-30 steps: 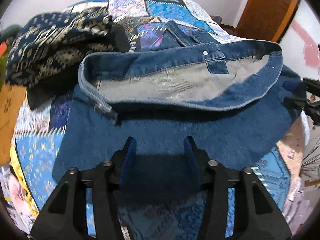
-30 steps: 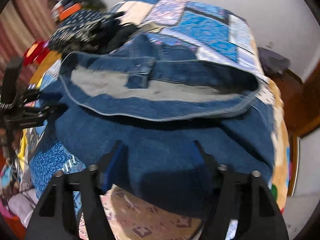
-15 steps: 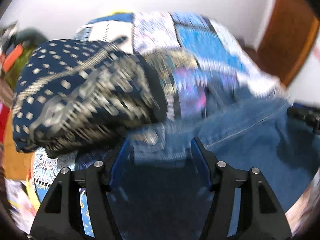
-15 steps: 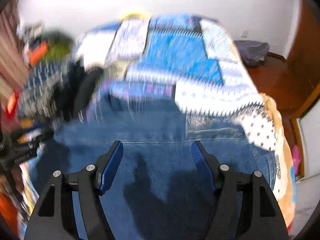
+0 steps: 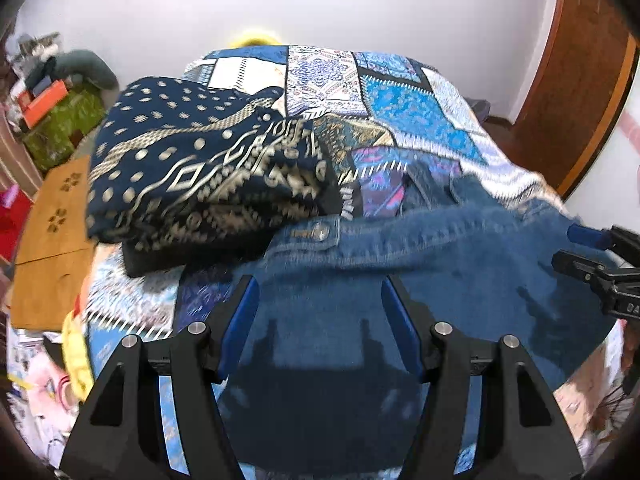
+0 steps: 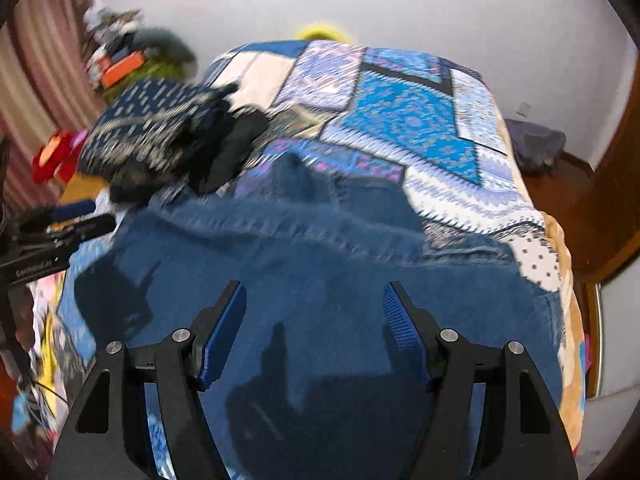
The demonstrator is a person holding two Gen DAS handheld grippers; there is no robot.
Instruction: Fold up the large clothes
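- White-walled bedroom; a bed (image 5: 404, 92) under a patchwork cover carries the work, with a wooden door at the right edge.
- Blue denim jeans (image 5: 440, 256) lie across the near end of the bed, waistband with metal button (image 5: 320, 232) toward the far side. The cloth looks doubled over, though blur hides the edges.
- Folded navy patterned garment (image 5: 200, 168) sits just beside the jeans, its near edge touching the waistband corner.
- Left claw (image 5: 320, 312) hovers over the denim, jaws spread and empty.
- Right claw (image 6: 314, 320) likewise stands released above the denim, gripping nothing.
- Judgement: the fold is laid; the next stage calls for flattening or a fresh grasp.
- Recommendation: pinch both layers at the near edge, one claw toward each side, and carry them level so the stack does not skew or drag into the neighbouring garment.
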